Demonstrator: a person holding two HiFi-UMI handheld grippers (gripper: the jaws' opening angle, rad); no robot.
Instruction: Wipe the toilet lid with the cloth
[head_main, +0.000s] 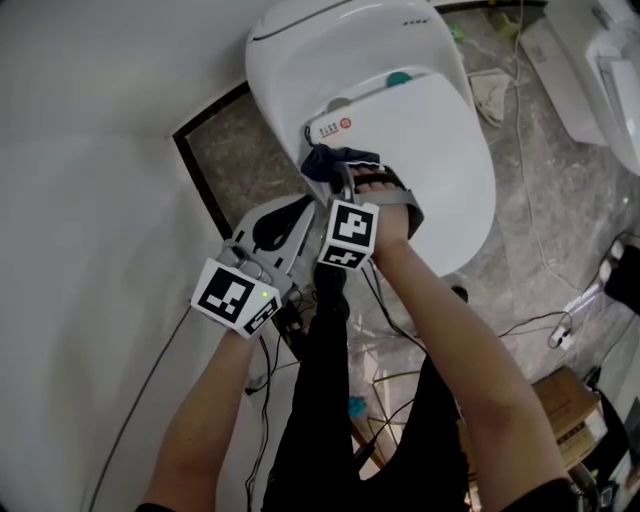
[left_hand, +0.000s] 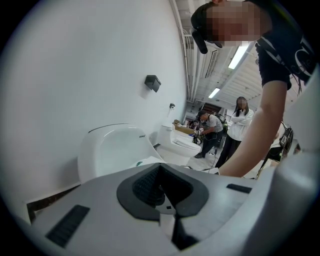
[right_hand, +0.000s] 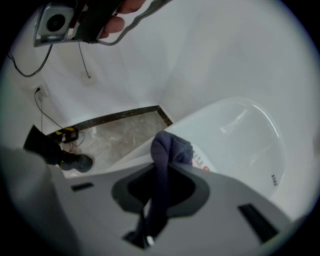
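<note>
Grey marble floor (head_main: 232, 150) lies beside the toilet. Right gripper (right_hand: 160, 187) jaws pinch a dark navy cloth (right_hand: 169, 147) at the 9 o'clock edge of the glossy white toilet lid (head_main: 440, 150). Left gripper (left_hand: 162, 195) jaws are closed together with nothing between them, at the right gripper's 7 o'clock.

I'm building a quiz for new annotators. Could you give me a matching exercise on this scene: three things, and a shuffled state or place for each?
1. dark blue fabric cloth
2. grey left hand-held gripper
3. glossy white oval toilet lid

A. shut, empty, beside the toilet
B. beneath the right hand-held gripper
C. pinched between jaws

Pairs: 1-C, 2-A, 3-B.
</note>
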